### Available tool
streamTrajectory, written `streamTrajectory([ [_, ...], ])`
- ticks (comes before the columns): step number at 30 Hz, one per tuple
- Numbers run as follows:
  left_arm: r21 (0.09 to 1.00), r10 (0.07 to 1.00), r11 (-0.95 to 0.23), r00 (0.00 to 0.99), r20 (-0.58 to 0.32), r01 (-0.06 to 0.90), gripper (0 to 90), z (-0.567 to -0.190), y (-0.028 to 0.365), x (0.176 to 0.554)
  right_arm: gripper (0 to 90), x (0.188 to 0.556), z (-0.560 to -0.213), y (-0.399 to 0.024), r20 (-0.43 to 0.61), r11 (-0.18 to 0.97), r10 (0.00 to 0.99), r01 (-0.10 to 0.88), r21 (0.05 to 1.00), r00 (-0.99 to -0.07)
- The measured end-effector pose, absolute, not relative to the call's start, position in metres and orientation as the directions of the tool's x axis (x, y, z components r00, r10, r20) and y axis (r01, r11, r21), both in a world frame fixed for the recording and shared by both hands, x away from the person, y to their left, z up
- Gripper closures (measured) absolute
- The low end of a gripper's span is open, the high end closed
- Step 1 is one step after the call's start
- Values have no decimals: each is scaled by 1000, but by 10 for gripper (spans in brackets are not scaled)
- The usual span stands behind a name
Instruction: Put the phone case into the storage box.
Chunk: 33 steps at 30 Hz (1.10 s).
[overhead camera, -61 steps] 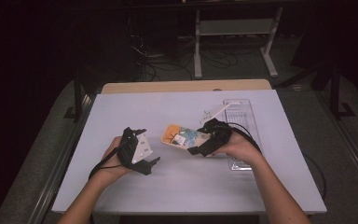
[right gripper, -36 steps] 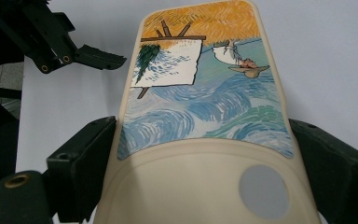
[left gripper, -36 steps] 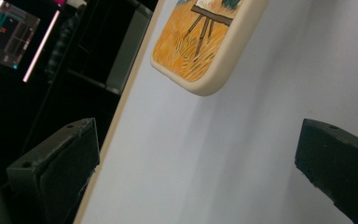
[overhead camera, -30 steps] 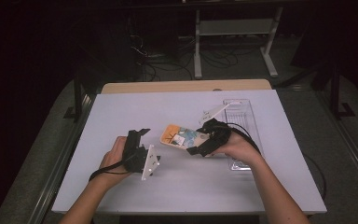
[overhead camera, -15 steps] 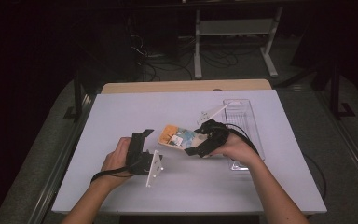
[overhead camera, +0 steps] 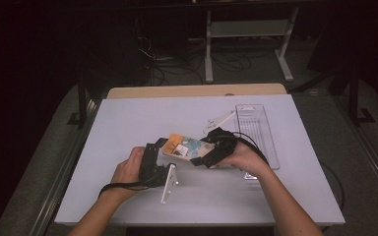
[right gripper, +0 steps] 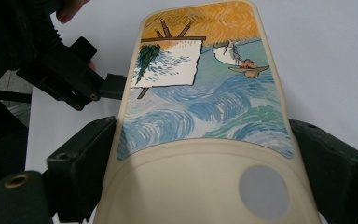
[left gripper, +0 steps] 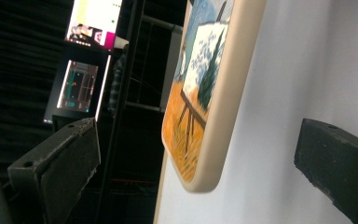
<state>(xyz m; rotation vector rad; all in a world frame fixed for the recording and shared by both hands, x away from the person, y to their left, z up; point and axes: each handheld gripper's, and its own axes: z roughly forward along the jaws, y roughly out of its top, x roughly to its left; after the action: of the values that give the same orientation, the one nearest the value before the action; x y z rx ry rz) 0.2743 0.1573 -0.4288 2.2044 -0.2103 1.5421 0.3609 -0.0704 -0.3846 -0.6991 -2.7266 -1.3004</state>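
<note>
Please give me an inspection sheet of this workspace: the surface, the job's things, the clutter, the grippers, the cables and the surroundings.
Surface: white rectangular table, with a tan wooden strip at its far edge.
Job's things: cream flat case with a painted picture, held between the right gripper's jaws.
Clutter: clear plastic tray at the table's right side.
Grippers: right gripper shut on the case; left gripper open, its jaws either side of the case's orange end, apart from it.
Cables: a black one trails from each gripper; more on the floor beyond.
Surroundings: dark room, white metal stand, lit screens.
</note>
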Motion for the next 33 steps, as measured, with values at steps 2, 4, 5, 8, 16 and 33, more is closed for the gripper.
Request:
streamTrajectory([
  [2,259,120,-892,356,926,-371,0,-430,155,274,111,361,-385,-69,229,548,375,414,727,-898],
  [4,247,113,-893,345,932,-375,3,-430,153,273,111,361,-385,-68,232,549,370,413,726,-899],
  [5,241,111,-894,334,936,-378,4,-431,153,273,111,360,-385,-67,237,547,373,418,726,-897],
  [8,220,95,-897,319,943,-383,44,-432,151,272,111,360,-386,-66,233,547,373,416,726,-898],
  [16,170,62,-905,275,959,-389,141,-436,148,273,111,359,-385,-64,239,540,365,414,733,-900],
  [33,85,-5,-918,225,974,-388,388,-436,143,268,111,359,-386,-62,233,542,363,408,735,-902],
])
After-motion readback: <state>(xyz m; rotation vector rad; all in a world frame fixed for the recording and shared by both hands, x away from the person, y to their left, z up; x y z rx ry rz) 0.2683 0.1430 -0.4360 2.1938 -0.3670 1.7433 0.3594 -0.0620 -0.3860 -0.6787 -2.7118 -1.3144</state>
